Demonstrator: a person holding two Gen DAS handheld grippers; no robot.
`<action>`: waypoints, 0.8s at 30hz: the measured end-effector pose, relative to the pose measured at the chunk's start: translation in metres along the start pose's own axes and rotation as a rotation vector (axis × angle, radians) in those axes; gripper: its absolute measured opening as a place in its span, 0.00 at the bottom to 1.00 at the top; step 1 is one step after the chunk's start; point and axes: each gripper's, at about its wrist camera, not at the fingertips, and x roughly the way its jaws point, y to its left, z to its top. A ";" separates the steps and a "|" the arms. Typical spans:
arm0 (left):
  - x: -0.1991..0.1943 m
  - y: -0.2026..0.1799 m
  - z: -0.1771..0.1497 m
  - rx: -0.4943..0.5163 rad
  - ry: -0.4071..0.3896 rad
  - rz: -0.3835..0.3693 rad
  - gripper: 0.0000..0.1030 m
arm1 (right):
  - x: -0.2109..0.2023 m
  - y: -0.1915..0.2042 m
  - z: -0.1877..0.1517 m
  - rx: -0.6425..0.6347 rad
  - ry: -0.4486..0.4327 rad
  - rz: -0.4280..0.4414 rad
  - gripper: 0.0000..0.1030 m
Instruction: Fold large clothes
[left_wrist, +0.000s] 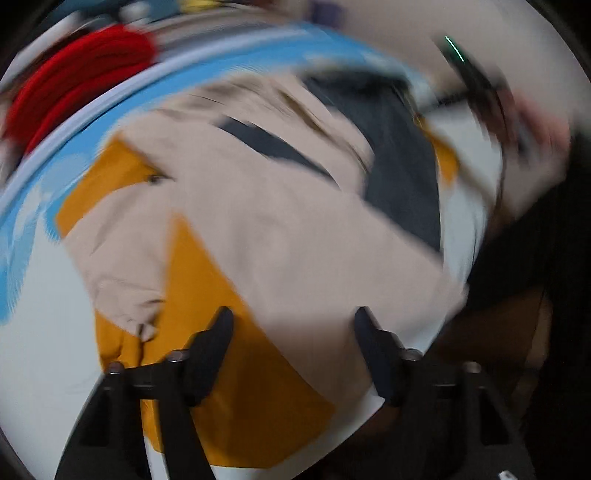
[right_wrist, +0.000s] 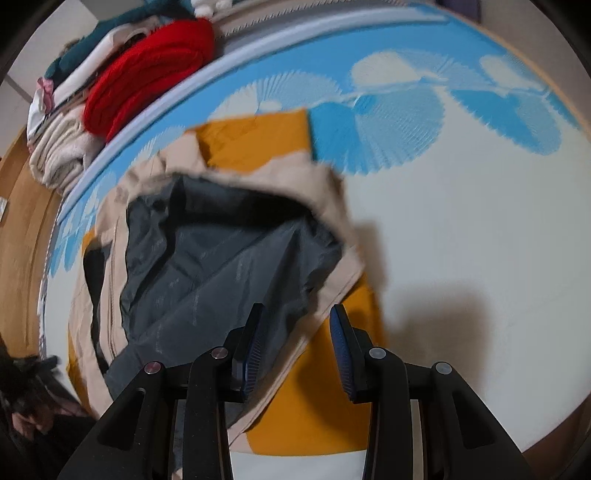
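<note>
Here, beige jacket with dark grey lining (right_wrist: 207, 266) lying rumpled over mustard-yellow cloth (right_wrist: 258, 136) on white bed cover with blue fan print (right_wrist: 461, 206). Left gripper (left_wrist: 293, 354) hovering above jacket's beige side, black jaws standing wide apart, nothing between them; view badly blurred. Right gripper (right_wrist: 295, 350) hanging over jacket's hem edge, blue-ribbed pads (right_wrist: 341, 350) partly apart, beige edge running below gap, not visibly pinched. Red knitted garment (right_wrist: 147, 70) sitting in stack of folded clothes (right_wrist: 62, 147) beyond bed's edge.
</note>
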 end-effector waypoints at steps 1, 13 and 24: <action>0.008 -0.014 -0.002 0.061 0.029 -0.009 0.63 | 0.007 0.003 -0.001 -0.007 0.027 0.000 0.36; 0.010 -0.003 -0.003 0.068 0.036 0.057 0.03 | 0.037 0.022 -0.002 -0.065 0.094 -0.058 0.03; -0.059 0.177 -0.030 -0.832 -0.293 0.133 0.03 | -0.065 -0.001 0.031 0.181 -0.386 0.135 0.28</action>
